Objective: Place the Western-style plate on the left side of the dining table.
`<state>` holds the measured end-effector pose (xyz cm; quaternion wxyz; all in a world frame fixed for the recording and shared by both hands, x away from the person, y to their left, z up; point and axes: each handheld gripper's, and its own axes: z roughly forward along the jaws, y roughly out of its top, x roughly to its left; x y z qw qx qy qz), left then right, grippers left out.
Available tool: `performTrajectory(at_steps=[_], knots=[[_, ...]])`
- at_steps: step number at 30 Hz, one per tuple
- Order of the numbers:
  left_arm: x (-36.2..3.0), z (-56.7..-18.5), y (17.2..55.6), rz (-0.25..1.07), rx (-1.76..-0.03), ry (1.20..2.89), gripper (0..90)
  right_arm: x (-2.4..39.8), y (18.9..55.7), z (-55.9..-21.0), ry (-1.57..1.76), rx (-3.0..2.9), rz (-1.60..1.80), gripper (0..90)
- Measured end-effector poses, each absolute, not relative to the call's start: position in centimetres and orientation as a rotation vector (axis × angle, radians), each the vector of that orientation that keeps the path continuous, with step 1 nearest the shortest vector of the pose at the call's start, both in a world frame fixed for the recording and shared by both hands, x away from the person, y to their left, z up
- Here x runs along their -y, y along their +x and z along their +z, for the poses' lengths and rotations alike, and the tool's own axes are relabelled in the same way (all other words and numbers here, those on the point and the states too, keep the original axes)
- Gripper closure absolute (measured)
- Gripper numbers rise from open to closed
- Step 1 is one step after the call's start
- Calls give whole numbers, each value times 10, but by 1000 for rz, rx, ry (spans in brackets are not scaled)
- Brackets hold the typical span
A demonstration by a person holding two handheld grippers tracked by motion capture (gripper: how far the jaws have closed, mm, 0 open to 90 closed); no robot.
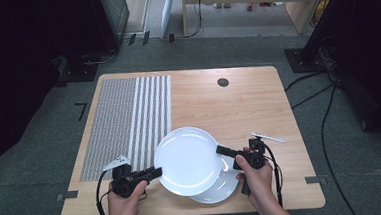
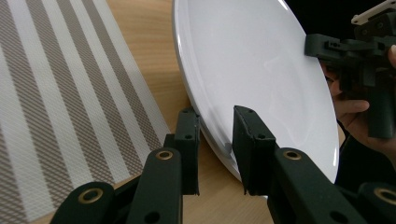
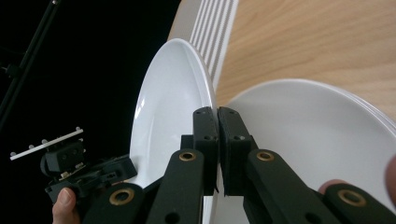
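A white plate hangs tilted above the table, overlapping a second white plate that lies near the front edge. My right gripper is shut on the raised plate's right rim; in the right gripper view its jaws pinch the rim of the raised plate, with the lower plate beneath. My left gripper is at the plate's left edge. In the left gripper view its jaws stand apart astride the plate's rim, open, not pressing on it.
A grey-and-white striped placemat covers the left part of the wooden table. A thin white strip lies right of my right hand. A small dark round cap sits in the tabletop at the back.
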<state>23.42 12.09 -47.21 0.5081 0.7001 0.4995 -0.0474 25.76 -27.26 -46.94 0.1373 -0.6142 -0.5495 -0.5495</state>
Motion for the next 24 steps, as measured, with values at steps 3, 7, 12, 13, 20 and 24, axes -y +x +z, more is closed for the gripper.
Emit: performTrajectory(at_steps=[3,7,12,13,20,24], knots=[[-127,-466,239,-112,-1210,1680,731,266,264,-464,-1771,1592,-1593,881],[-136,-459,244,-96,-1221,1674,732,257,272,-459,-1763,1583,-1595,881],[-147,-452,251,-75,-1251,1671,730,244,282,-453,-1754,1582,-1589,880],[-149,-451,252,-71,-1257,1673,730,241,285,-452,-1753,1586,-1587,880],[-167,-448,261,-48,-1296,1662,728,219,300,-446,-1742,1608,-1585,878],[-174,-445,265,-37,-1307,1658,728,210,306,-444,-1738,1612,-1581,878]])
